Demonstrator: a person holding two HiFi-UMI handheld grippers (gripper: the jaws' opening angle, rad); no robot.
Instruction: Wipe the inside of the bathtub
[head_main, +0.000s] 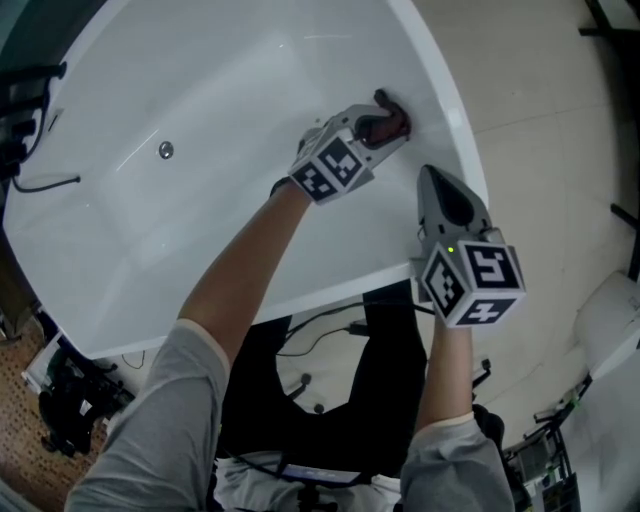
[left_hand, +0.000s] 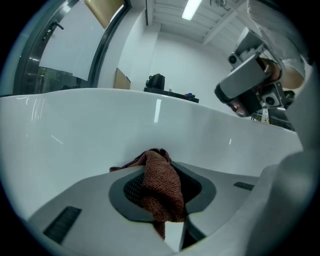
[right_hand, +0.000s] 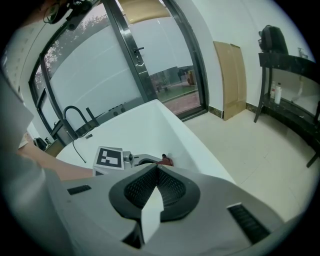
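Observation:
A white bathtub (head_main: 200, 200) fills the head view. My left gripper (head_main: 385, 125) reaches into it and is shut on a reddish-brown cloth (head_main: 392, 112), pressed against the tub's inner wall near the right rim. In the left gripper view the cloth (left_hand: 160, 187) hangs between the jaws in front of the white tub wall (left_hand: 100, 130). My right gripper (head_main: 447, 205) hovers over the tub's rim, its jaws shut with nothing between them. In the right gripper view the left gripper (right_hand: 131, 161) and the cloth (right_hand: 166, 161) show beyond the shut jaws.
A round overflow fitting (head_main: 166, 150) sits on the far tub wall. A black faucet (right_hand: 75, 120) and hose stand at the tub's end. Cables (head_main: 320, 330) lie on the floor under the rim. Tiled floor (head_main: 540, 120) lies right of the tub, with a black shelf (right_hand: 290, 75) beyond.

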